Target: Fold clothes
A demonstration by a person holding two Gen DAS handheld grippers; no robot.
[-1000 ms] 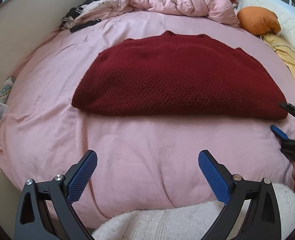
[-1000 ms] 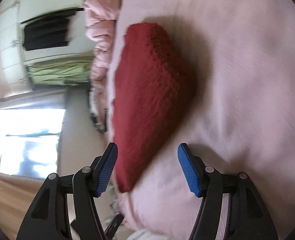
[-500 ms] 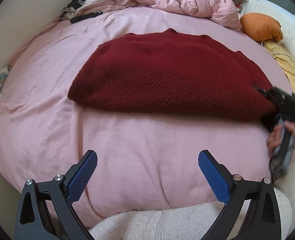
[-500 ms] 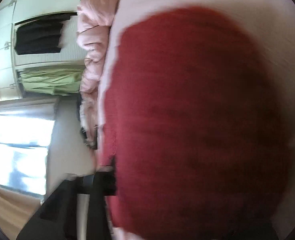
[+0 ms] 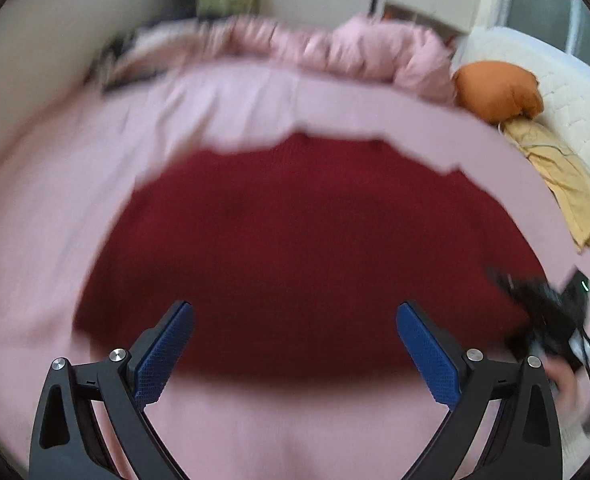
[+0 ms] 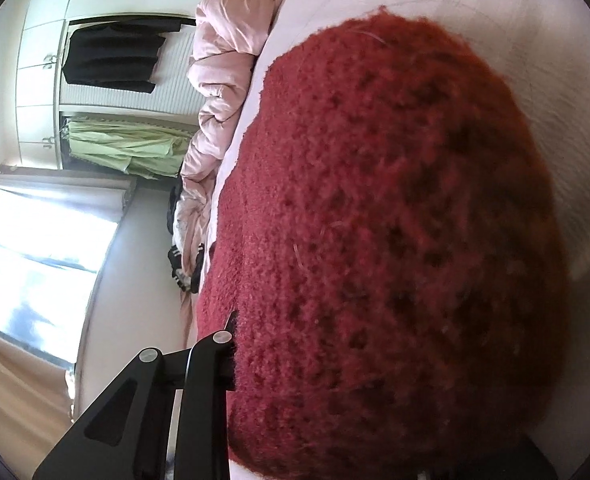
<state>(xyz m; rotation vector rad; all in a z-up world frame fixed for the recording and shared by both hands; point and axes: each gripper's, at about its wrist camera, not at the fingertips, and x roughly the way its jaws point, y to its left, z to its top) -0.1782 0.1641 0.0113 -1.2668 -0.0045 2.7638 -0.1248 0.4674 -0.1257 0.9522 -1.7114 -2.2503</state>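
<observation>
A dark red knitted sweater (image 5: 303, 248) lies folded on the pink bed sheet (image 5: 75, 208). My left gripper (image 5: 295, 344) is open and empty, its blue pads over the sweater's near edge. My right gripper (image 5: 543, 312) sits at the sweater's right end. In the right wrist view the sweater (image 6: 395, 240) fills the frame and covers the fingertips; one black finger (image 6: 215, 360) disappears into the knit, so its grip is hidden.
A bunched pink duvet (image 5: 335, 48) lies at the far side of the bed. An orange pillow (image 5: 499, 88) and a yellow cloth (image 5: 559, 176) lie at the right. A wardrobe with hanging clothes (image 6: 111, 60) stands beyond the bed.
My left gripper has moved forward to the sweater's near edge, still open. My right gripper has gone from open beside the sweater's right end to buried in the knit.
</observation>
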